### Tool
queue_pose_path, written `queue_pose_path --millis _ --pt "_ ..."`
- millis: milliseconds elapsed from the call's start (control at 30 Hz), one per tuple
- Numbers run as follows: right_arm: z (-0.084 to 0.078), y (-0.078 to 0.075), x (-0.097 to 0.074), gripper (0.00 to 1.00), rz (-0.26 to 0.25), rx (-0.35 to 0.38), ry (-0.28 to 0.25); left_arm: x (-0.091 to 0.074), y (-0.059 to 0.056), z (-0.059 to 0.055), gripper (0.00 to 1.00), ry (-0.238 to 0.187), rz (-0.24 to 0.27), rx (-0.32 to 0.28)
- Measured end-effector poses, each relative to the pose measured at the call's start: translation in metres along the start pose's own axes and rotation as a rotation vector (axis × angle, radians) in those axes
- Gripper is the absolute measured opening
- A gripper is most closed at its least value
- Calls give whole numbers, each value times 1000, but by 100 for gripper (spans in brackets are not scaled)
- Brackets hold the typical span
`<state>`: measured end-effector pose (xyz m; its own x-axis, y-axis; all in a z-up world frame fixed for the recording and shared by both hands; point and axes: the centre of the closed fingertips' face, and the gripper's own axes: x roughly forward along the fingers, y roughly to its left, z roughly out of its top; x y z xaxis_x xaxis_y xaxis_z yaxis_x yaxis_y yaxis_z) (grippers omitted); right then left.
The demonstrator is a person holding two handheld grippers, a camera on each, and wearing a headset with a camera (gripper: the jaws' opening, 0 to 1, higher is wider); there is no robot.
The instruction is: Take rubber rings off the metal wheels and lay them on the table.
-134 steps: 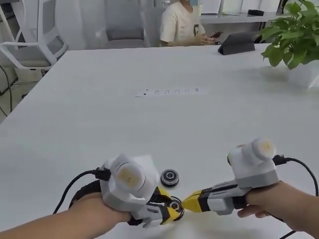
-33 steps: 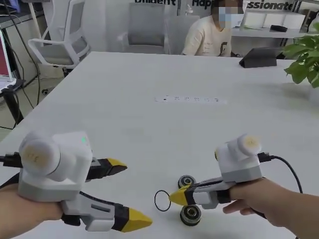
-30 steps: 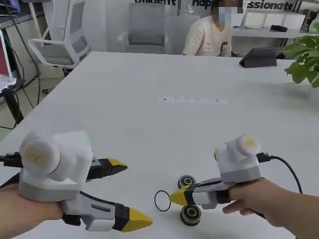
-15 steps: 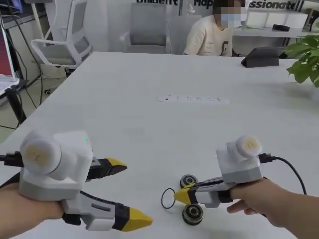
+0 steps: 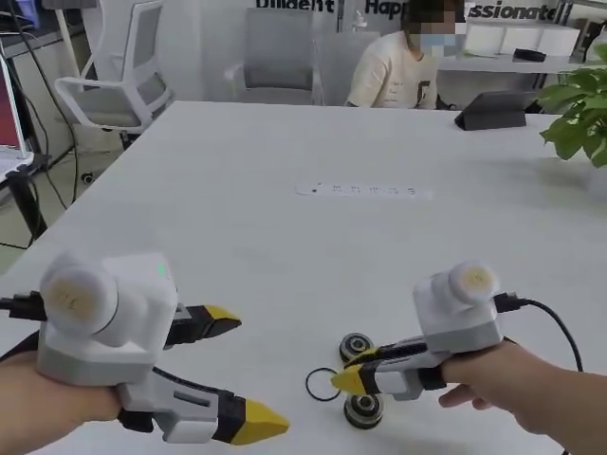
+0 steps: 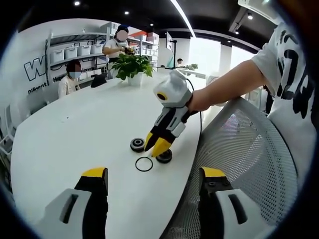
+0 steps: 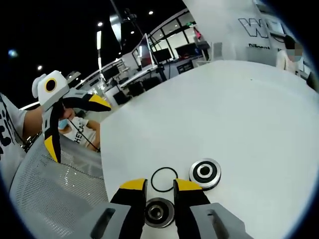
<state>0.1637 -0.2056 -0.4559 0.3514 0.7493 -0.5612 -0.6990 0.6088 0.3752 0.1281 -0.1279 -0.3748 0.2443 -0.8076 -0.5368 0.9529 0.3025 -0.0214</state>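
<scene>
Danger we see: right gripper (image 5: 346,379), jaws barely parted, may sweep the loose rubber ring (image 5: 322,384) off the surface (image 5: 285,237); left gripper (image 5: 248,370) jaws spread wide.

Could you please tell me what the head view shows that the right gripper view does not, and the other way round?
Head view: a power strip at mid-table, a plant and a white chair. Right gripper view: a mesh chair back and desks with monitors. Both: the rubber ring lying flat on the table, a far wheel, a near wheel, the wide-open left tool and the right tool.
</scene>
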Motion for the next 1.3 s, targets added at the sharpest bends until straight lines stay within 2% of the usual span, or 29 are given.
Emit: queue_pose_path --millis 600,1300 --pt "15 0 -27 23 15 13 -90 12 0 4 72 13 -24 12" --pt "9 -1 -49 26 25 -14 -120 29 1 14 69 27 -53 25"
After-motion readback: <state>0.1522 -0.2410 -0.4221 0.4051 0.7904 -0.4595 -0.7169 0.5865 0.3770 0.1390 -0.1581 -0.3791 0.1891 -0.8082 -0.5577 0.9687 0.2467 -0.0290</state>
